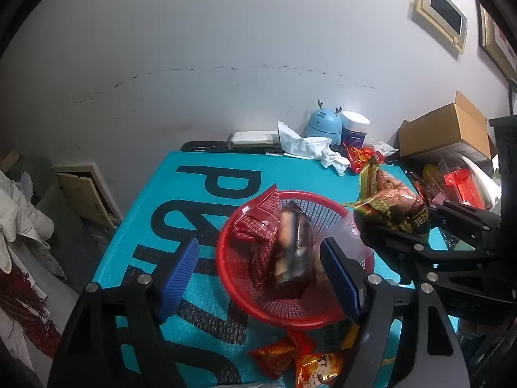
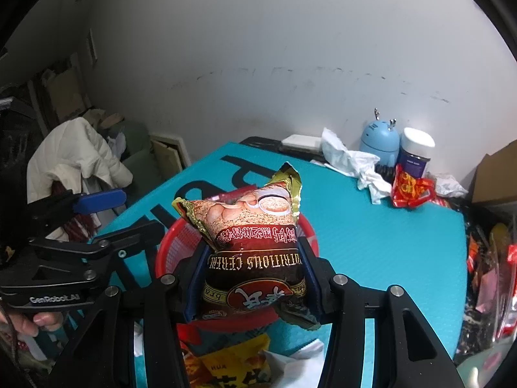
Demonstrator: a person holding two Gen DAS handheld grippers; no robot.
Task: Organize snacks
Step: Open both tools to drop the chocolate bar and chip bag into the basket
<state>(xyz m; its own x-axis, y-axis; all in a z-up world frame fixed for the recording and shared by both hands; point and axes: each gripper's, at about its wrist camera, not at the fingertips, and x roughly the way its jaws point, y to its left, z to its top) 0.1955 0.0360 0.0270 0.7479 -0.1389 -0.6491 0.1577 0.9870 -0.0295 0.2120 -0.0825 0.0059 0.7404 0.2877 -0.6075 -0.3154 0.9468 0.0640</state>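
Over a teal mat (image 1: 200, 200), the right gripper (image 2: 255, 278) clamps a puffed cereal packet (image 2: 248, 226) by its lower half, blue pads pressing both sides of the foil, the packet poised just above the red mesh basket (image 1: 323, 318); the left gripper (image 1: 258, 278) stands with its jaws parted on either side of the basket, nothing pressed between them, while a dark wrapped snack bar (image 1: 292, 245), blurred, lies or drops among red packets (image 1: 258, 226) already inside; the cereal packet looks light and air-filled, its foil skin slick and crinkly, the contents probably crushable, so a gentle squeeze across the middle, below the crimped top seam, seems the safer hold, and the seam itself would likely slip; loose red-and-gold sachets (image 1: 290, 355) wait on the mat just in front of the basket, another red packet (image 2: 410, 190) sits well apart near a blue gadget (image 2: 379, 144) and a white-capped jar (image 2: 416, 152) by the wall.
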